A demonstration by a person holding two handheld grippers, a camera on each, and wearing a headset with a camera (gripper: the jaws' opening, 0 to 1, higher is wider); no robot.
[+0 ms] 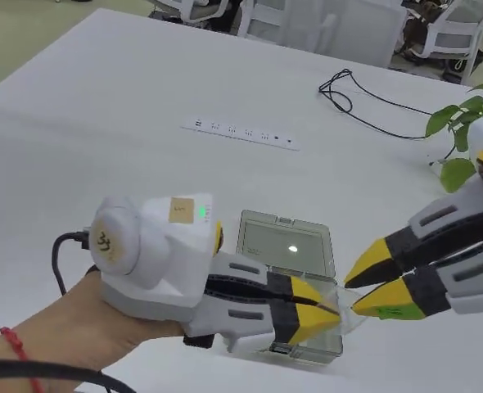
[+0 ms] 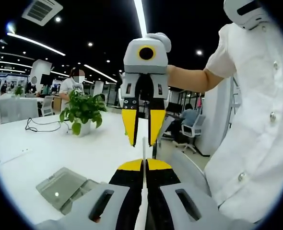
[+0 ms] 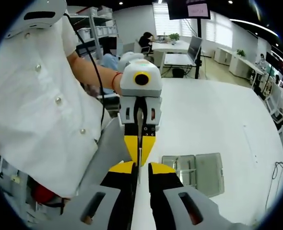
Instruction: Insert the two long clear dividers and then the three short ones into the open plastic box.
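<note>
So closest to you, your left hand-held gripper (image 1: 319, 309) has its jaws pinched flat on the clear divider (image 2: 143, 151), which that gripper's own view catches edge-on as a thin line running up from between the yellow tips. Your right hand-held gripper (image 1: 358, 295) faces it nose to nose, tips nearly meeting. Its jaws sit slightly apart with the divider's far end poking in between them, and I can't tell if the pads actually touch it. Fun bit: from the head view the divider is just a faint glassy smear between the two sets of tips, while both gripper views give you that crisp edge. The gripper views also add your white shirt (image 2: 256, 120) off to the side, and the head view gives you your hand (image 1: 86, 327) with a red cord (image 1: 16, 348) at the wrist. The open plastic box (image 1: 289, 246) lies on the white surface (image 1: 143, 82) right under and just behind the left hand-held gripper's tips, lid folded flat away from you. From the gripper views it sits low and off to one side of the jaws, with the divider held clear of it. Further out on the surface there's a white power strip (image 1: 241, 133), then a looped black cable (image 1: 364, 102) and a potted plant (image 1: 462, 131) near the far edge. Past that are office chairs (image 1: 194, 8), and the left gripper view has long ceiling lights (image 2: 36, 44) overhead.
</note>
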